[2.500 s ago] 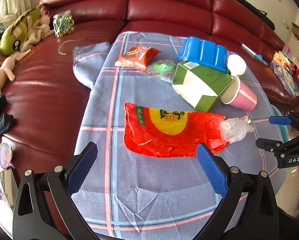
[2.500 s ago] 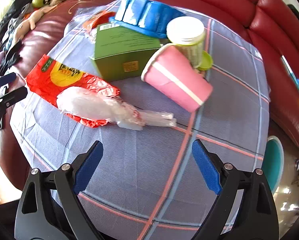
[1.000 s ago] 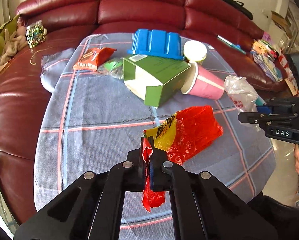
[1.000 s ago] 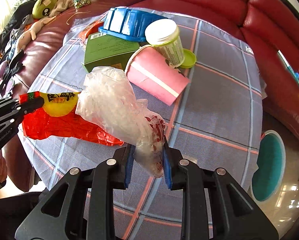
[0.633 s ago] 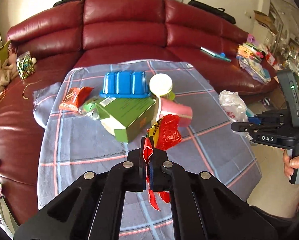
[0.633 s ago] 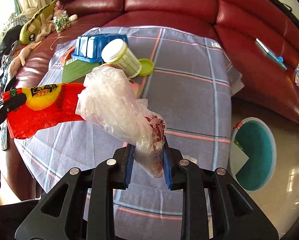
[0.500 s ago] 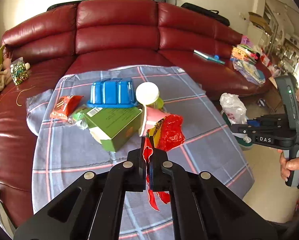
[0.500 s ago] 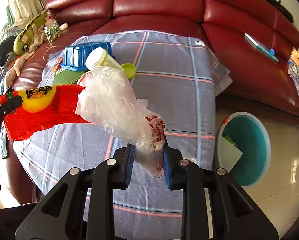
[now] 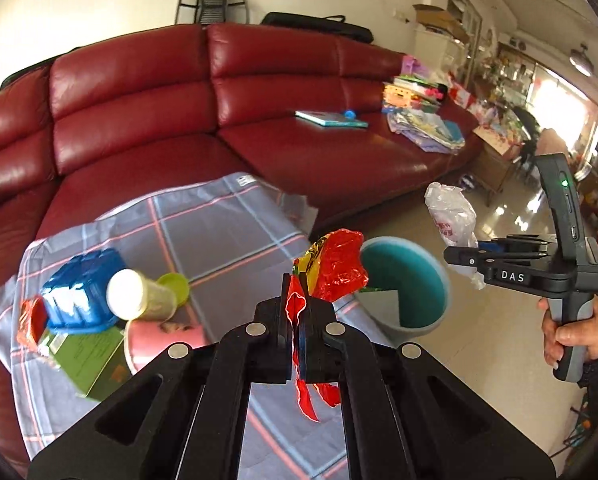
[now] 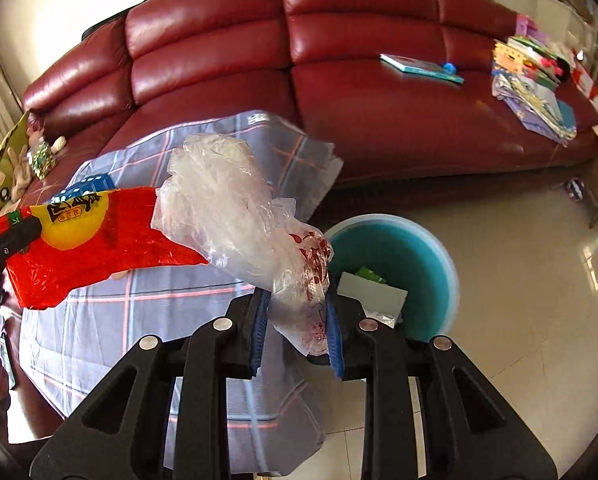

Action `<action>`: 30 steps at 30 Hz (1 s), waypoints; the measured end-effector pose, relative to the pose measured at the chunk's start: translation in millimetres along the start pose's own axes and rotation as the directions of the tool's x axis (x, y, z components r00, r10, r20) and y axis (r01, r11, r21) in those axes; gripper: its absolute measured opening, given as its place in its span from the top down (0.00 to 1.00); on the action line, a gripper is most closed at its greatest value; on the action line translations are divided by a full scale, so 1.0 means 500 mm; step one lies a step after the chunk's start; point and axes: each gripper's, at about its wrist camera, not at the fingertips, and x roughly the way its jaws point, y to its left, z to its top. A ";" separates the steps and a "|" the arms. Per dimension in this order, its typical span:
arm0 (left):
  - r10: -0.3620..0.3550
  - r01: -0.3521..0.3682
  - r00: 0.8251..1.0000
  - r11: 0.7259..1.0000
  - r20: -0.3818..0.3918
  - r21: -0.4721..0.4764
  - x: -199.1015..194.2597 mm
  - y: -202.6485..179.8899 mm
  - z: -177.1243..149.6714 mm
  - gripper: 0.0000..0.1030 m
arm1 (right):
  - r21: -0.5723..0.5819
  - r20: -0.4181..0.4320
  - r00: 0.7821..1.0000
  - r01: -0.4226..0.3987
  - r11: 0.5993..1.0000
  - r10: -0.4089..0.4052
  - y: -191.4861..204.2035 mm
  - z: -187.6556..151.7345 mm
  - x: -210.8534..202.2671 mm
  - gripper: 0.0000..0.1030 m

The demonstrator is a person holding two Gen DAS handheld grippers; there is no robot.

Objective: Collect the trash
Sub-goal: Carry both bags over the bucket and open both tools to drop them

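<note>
My left gripper (image 9: 299, 312) is shut on a red and yellow snack wrapper (image 9: 335, 268) and holds it in the air near the table's right edge. The wrapper also shows in the right wrist view (image 10: 83, 240). My right gripper (image 10: 297, 320) is shut on a crumpled clear plastic bag (image 10: 235, 220), which also shows in the left wrist view (image 9: 451, 216) above the floor. A teal bin (image 9: 415, 280) stands on the floor beside the table, just beyond both grippers; in the right wrist view the bin (image 10: 419, 264) holds some paper scraps.
On the checked tablecloth (image 9: 227, 232) lie a blue tub (image 9: 79, 288), a white-lidded jar (image 9: 139, 296), a green lid (image 9: 175, 286), a pink cup (image 9: 159, 340), a green carton (image 9: 87, 356) and an orange packet (image 9: 29, 320). A red sofa (image 9: 259, 112) curves behind, with books (image 9: 419, 120).
Both grippers have swung right, away from the table's middle, carrying the wrapper and the plastic bag. The teal bin has come into view ahead of them.
</note>
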 end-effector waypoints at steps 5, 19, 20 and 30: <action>-0.071 0.075 0.995 0.995 -0.070 0.064 0.135 -0.106 0.046 0.98 | 0.105 0.007 0.999 0.039 0.994 -0.040 -0.129 0.000 0.005 0.77; -0.127 0.182 0.940 0.972 -0.317 0.149 0.453 -0.282 0.003 0.95 | 0.227 -0.102 0.995 0.036 0.973 -0.013 -0.276 -0.035 0.150 0.76; -0.128 0.183 0.936 0.973 -0.327 0.143 0.464 -0.284 0.000 0.92 | 0.228 -0.109 0.994 0.034 0.973 -0.009 -0.279 -0.035 0.159 0.76; -0.046 0.088 0.963 0.985 -0.266 0.149 0.458 -0.254 -0.011 0.13 | 0.230 -0.160 0.987 0.016 0.973 0.022 -0.270 -0.037 0.231 0.76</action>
